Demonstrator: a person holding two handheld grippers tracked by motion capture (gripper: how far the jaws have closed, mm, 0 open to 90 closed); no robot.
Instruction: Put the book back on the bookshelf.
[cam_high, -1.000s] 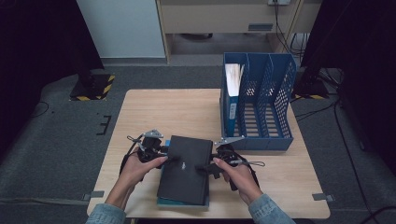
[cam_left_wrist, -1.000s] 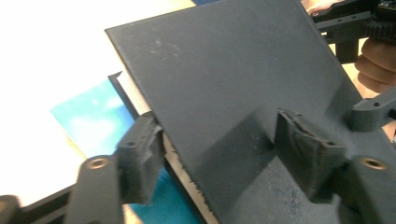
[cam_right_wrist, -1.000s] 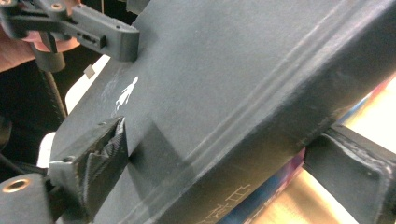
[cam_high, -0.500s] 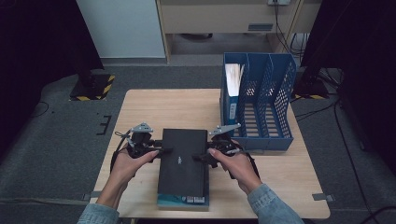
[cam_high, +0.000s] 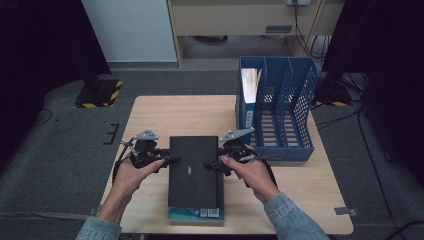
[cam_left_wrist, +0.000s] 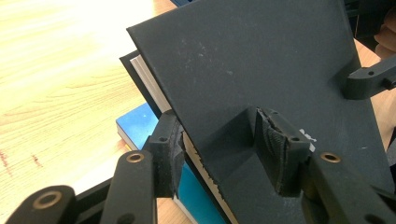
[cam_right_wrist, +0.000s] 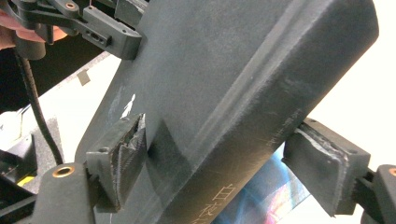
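Lab-like recording room: wooden table (cam_high: 165, 117), dark curtains (cam_high: 40, 60) at 9 and 3 o'clock, cables (cam_high: 372, 150) on grey carpet.

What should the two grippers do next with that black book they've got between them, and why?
Probably keep lifting it, then carry it toward the blue file rack. The left gripper and right gripper clamp opposite edges of the black book, their jaws having just closed on it. It is already tilted off the blue book beneath, and the rack has free slots.

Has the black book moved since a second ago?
Yes. The black book has shifted toward the table's far edge, nearer the blue file rack, gripped on both sides.
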